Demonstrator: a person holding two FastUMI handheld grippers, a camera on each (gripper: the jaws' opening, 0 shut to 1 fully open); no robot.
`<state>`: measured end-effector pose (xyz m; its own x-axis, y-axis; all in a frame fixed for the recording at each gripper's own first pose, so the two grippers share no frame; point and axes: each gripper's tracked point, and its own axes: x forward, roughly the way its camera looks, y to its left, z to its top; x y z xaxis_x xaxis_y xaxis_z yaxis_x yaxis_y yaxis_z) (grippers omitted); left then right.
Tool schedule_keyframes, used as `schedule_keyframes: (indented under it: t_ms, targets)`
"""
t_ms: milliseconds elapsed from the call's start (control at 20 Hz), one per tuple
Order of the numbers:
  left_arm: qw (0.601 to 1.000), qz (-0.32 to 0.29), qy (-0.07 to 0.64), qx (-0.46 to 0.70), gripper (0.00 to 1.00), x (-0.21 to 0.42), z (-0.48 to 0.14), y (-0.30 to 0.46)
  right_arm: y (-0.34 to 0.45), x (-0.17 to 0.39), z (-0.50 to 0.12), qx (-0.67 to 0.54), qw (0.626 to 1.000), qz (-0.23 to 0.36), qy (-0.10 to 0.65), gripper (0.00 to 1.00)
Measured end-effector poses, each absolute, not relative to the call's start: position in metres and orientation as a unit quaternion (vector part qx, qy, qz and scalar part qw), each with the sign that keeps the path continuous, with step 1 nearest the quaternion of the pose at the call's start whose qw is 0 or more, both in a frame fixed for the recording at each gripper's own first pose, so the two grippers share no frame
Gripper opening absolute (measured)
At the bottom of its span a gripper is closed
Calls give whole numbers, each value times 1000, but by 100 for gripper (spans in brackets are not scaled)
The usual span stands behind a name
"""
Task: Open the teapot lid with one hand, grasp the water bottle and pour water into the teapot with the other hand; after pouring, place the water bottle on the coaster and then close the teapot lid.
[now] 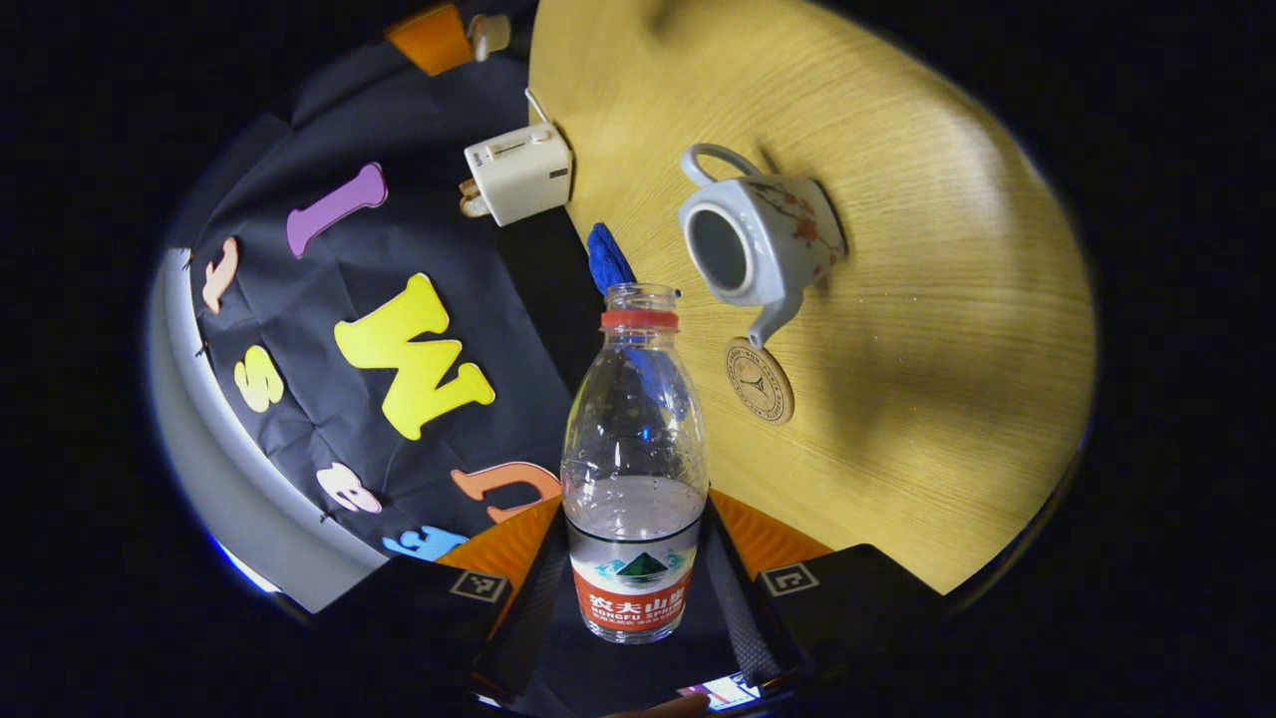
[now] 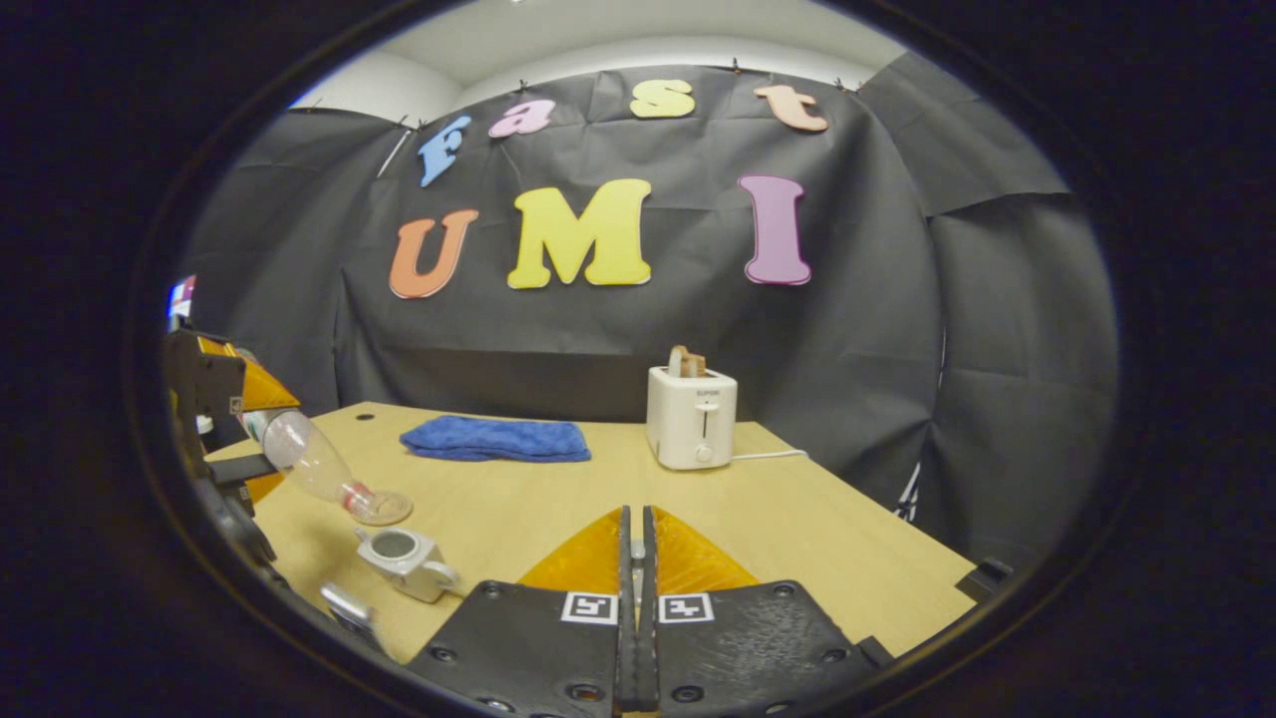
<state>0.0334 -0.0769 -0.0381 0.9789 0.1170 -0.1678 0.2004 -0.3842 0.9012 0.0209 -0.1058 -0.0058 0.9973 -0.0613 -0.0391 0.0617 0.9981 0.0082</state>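
My left gripper (image 1: pixel 635 558) is shut on the labelled base of a clear, uncapped water bottle (image 1: pixel 635 469); some water sits at the base end. In the right gripper view the bottle (image 2: pixel 309 459) tilts mouth-down, close above the white flowered teapot (image 2: pixel 404 560). The teapot (image 1: pixel 758 244) stands with its top open, its spout beside a round wooden coaster (image 1: pixel 760 381). My right gripper (image 2: pixel 635 519) is held above the table with its fingers almost together. A pale sliver shows between them, seemingly the teapot lid; the rest is hidden.
A white toaster (image 2: pixel 691 417) with a slice of toast stands at the back of the wooden table (image 2: pixel 797 538), its cord trailing right. A folded blue cloth (image 2: pixel 495 439) lies to its left. The toaster (image 1: pixel 518 172) and cloth (image 1: pixel 606 257) lie beyond the bottle.
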Motion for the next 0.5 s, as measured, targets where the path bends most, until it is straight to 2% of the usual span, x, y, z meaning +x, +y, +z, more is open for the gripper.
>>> schedule_keyframes:
  t_ms: [150, 500]
  targets:
    - [581, -33, 92, 808, 77, 39, -23, -71, -110, 23, -9, 13, 999, -35, 25, 0]
    - [709, -44, 94, 698, 77, 50, -5, -59, -109, 25, -12, 10, 999, -37, 29, 0]
